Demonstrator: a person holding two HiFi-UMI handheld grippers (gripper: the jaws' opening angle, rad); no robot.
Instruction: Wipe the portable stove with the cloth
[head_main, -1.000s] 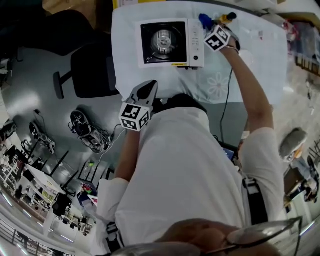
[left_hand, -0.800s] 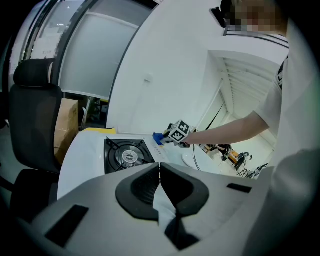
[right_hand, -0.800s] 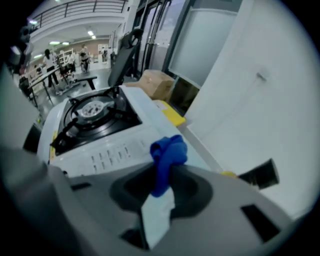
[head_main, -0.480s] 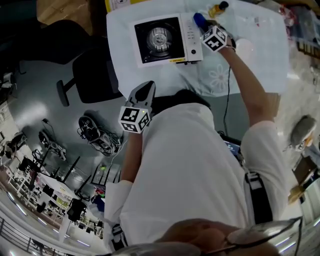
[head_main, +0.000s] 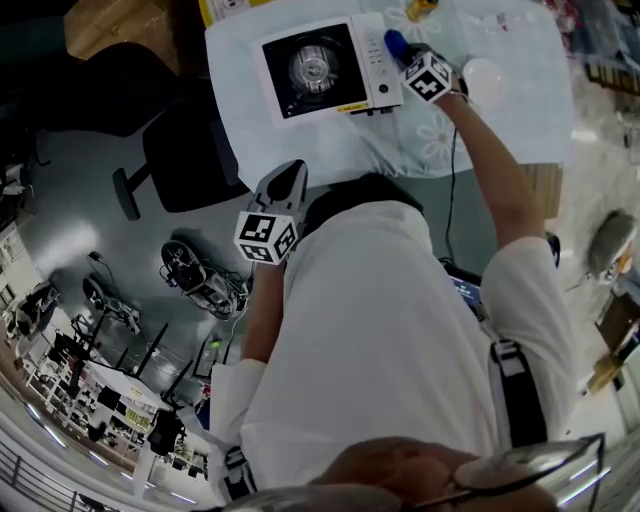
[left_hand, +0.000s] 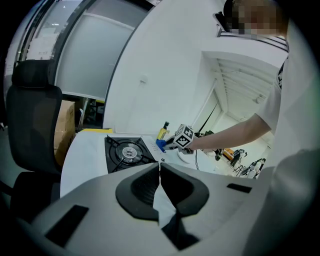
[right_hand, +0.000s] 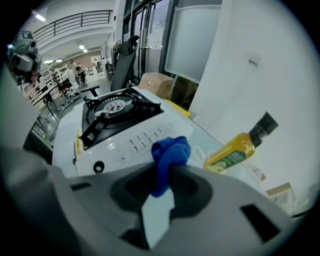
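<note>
The white portable stove (head_main: 368, 62) with its black burner top (head_main: 312, 68) stands on the white-clothed table (head_main: 500, 110); it also shows as the stove (left_hand: 127, 152) and the stove (right_hand: 135, 135). My right gripper (head_main: 405, 52) is shut on a blue cloth (head_main: 394, 43), bunched at the jaw tips as the cloth (right_hand: 170, 155), just off the stove's control-panel side. My left gripper (head_main: 285, 185) hangs back over the table's near edge, well short of the stove, jaws shut with nothing between them (left_hand: 160, 185).
A yellow bottle (right_hand: 240, 145) lies on the table behind the cloth, seen as the bottle (head_main: 420, 8) at the far edge. A white round dish (head_main: 482, 78) sits right of my right gripper. A black office chair (head_main: 185, 150) stands left of the table. A black cable (head_main: 452, 190) trails down.
The view has shifted, so the stove and table sit higher and further left. My right gripper with the cloth stays by the stove's control side; the left gripper holds its place.
</note>
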